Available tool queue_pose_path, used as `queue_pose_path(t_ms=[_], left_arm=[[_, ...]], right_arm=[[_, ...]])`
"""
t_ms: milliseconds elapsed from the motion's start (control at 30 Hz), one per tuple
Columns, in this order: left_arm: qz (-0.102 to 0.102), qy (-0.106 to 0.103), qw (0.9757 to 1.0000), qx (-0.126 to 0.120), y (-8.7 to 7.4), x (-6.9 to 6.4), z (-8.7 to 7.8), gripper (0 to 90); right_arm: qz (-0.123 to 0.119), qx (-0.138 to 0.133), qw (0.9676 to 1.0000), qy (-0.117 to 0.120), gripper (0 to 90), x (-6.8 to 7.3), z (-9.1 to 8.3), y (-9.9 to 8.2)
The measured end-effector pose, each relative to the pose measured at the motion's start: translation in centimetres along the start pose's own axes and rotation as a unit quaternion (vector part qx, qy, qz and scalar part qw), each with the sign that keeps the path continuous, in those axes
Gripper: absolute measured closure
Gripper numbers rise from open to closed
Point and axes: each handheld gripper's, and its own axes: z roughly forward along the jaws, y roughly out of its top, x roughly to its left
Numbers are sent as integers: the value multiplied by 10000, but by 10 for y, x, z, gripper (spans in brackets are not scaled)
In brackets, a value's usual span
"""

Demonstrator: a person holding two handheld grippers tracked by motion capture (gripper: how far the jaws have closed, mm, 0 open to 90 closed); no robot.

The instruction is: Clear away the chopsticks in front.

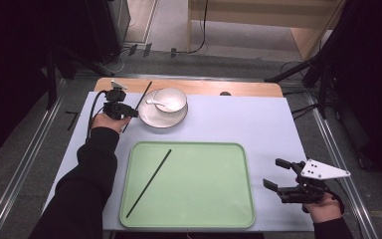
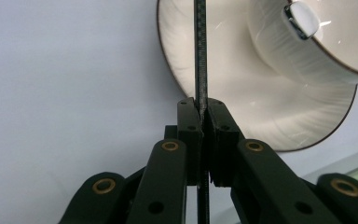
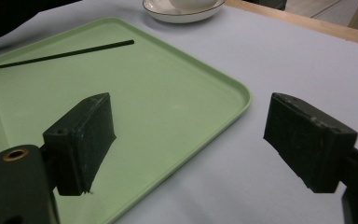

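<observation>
In the upper left of the high view, the left hand-held gripper [image 1: 129, 113] pinches a black chopstick [image 1: 143, 96] just beside the plate [image 1: 151, 117] on the desk [image 1: 258, 119]. The right hand-held gripper [image 1: 273, 174] gapes wide at lower right, beside the green tray [image 1: 238, 199], where a second chopstick [image 1: 149, 182] lies.

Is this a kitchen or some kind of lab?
Probably a lab or recording studio, not a kitchen: black tripod legs and loose cables stand around the pale-covered table, and the green plastic tray looks set out for practice.
</observation>
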Motion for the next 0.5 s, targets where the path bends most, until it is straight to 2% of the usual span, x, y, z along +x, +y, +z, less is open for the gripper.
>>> queue_pose_path(t_ms=[100,267,500], left_arm=[[-48,-148,9999,-3,-8,10,-10,862],[-64,-191,9998,-2,-18,17,-18,863],[-145,-338,9992,-134,-39,29,-36,863]], right_arm=[[31,19,10000,-12,165,0,0,0],[20,30,10000,-7,166,0,0,0],[14,46,10000,-19,166,0,1,-1]])
